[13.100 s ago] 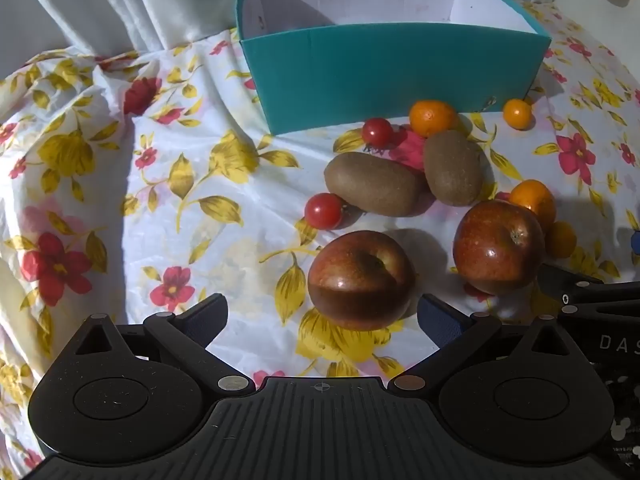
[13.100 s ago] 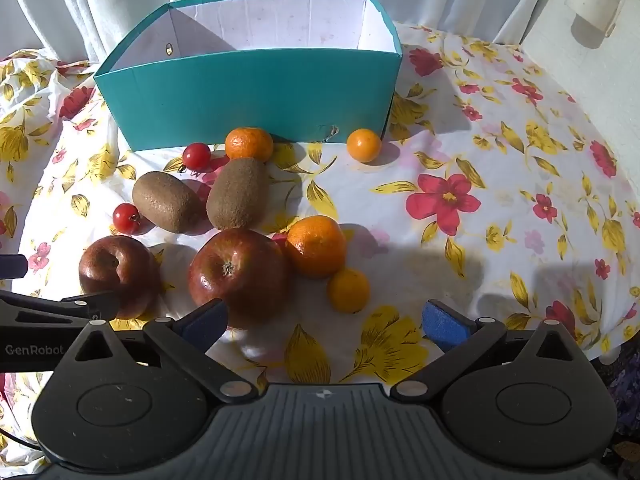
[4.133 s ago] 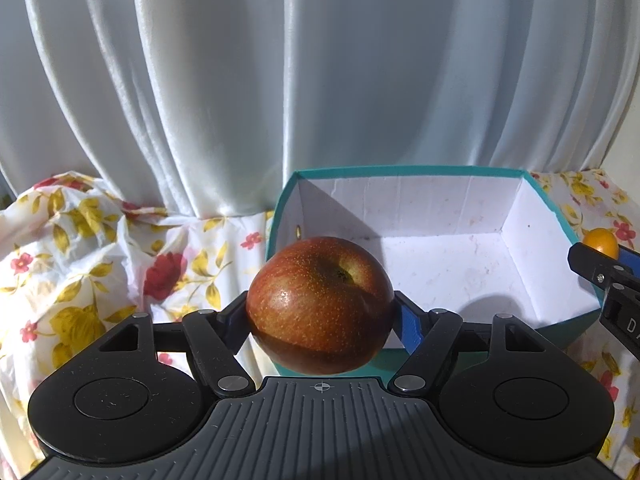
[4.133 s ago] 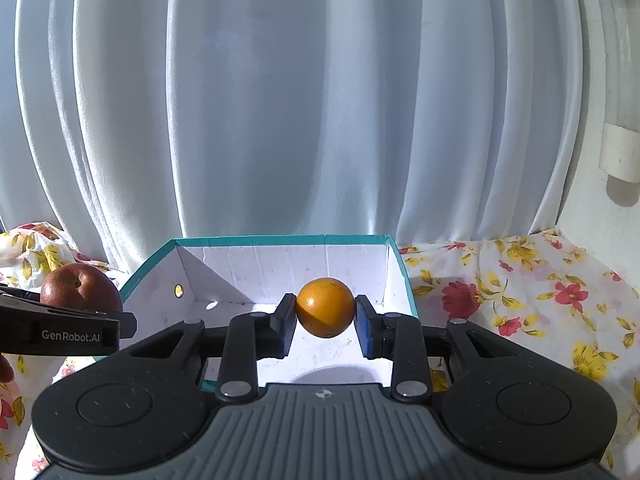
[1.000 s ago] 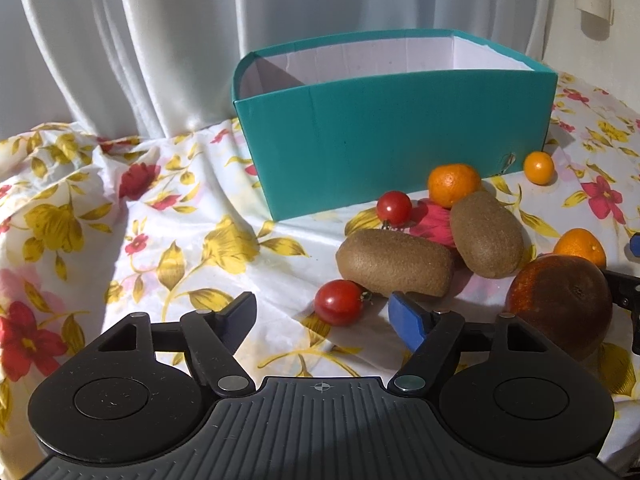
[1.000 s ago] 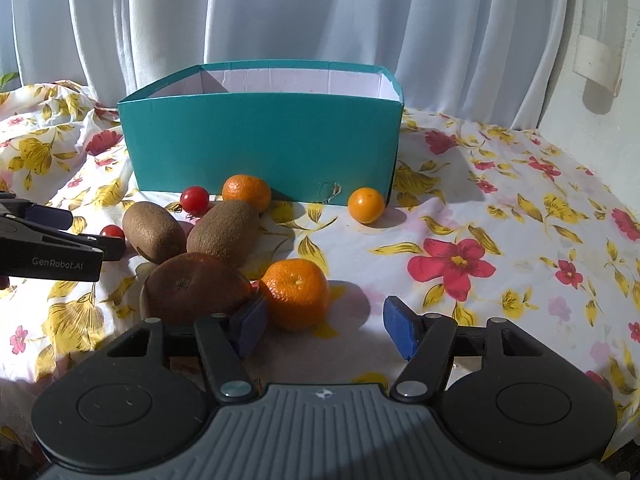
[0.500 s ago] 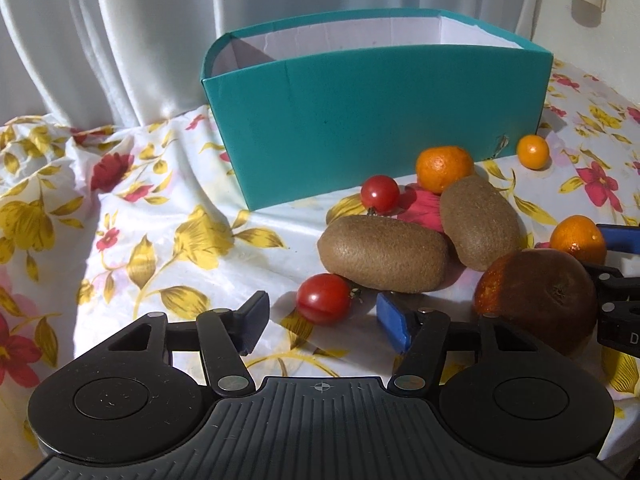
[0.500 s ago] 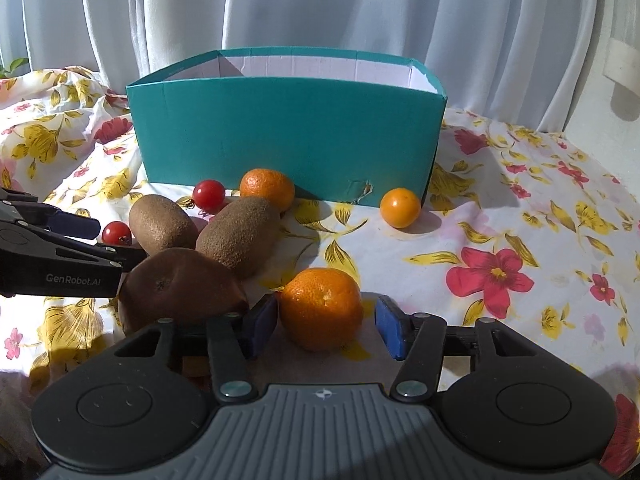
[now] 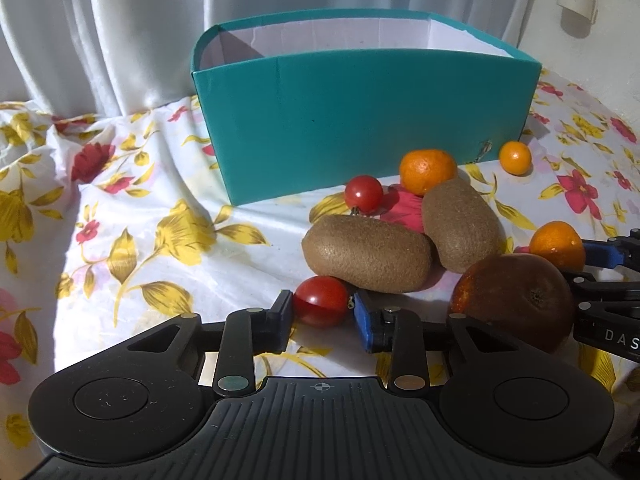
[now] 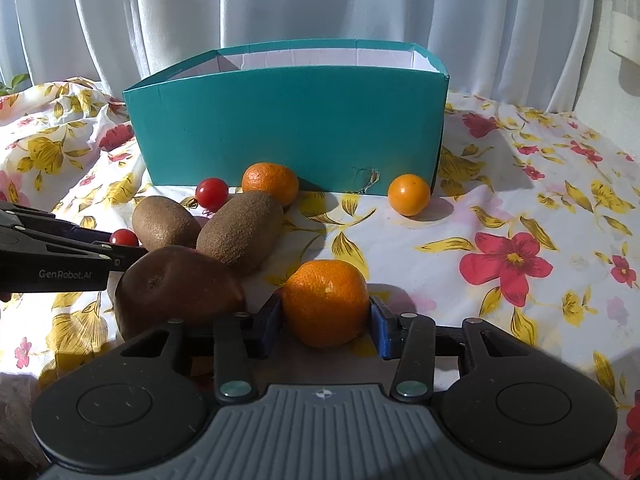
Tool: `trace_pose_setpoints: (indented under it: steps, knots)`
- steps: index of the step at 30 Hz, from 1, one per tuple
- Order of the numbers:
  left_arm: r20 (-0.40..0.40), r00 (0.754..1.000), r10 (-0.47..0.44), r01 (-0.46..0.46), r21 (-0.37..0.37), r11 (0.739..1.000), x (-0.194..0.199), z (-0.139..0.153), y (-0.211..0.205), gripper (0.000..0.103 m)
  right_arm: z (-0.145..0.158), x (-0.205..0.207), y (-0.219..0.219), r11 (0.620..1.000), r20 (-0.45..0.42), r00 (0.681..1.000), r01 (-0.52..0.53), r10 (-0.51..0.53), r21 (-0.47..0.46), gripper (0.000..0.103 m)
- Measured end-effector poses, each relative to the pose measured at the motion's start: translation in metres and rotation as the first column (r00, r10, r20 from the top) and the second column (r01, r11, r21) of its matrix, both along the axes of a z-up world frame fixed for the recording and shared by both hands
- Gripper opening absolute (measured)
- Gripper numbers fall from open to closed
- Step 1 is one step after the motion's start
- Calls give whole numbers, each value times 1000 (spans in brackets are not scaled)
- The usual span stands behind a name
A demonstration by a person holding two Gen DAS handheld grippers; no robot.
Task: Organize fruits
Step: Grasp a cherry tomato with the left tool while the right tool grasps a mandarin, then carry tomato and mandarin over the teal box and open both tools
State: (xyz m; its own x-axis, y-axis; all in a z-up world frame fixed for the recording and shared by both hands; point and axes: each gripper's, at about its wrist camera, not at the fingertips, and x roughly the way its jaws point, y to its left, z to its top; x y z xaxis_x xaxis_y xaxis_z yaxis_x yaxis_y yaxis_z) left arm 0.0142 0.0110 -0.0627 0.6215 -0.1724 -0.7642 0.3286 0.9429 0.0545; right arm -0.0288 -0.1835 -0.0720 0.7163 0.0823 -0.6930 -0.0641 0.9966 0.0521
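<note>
left wrist: left hand-held gripper point(image 9: 322, 316) narrowed about a cherry tomato point(image 9: 321, 301) on the cloth-covered bench point(image 9: 132, 216), pads at or just off its sides; contact cannot be told. tomato light, thin-skinned, smooth, apt to squirt out or split: take it across the widest part, gentle squeeze. just behind it a kiwi point(image 9: 366, 254), a second kiwi point(image 9: 460, 224) leaning on that; apple point(image 9: 514, 300) to the right; teal box point(image 9: 368, 120) beyond. right wrist: right hand-held gripper point(image 10: 326, 320) closed to the sides of a mandarin point(image 10: 326, 302) resting on the bench, pads against the peel. mandarin light, soft, loose-skinned, grippy; hold at its middle, moderate pressure. apple point(image 10: 176, 284) just left of it; small orange fruit point(image 10: 409, 194) and another mandarin point(image 10: 270, 182) near the box point(image 10: 288, 128) front.
</note>
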Motion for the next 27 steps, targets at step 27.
trace_pose_setpoints:
  steps: [27]
  knots:
    - [251, 948, 197, -191, -48, 980, 65, 172, -39, 35, 145, 58, -20, 994, 343, 935, 105, -89, -27, 44]
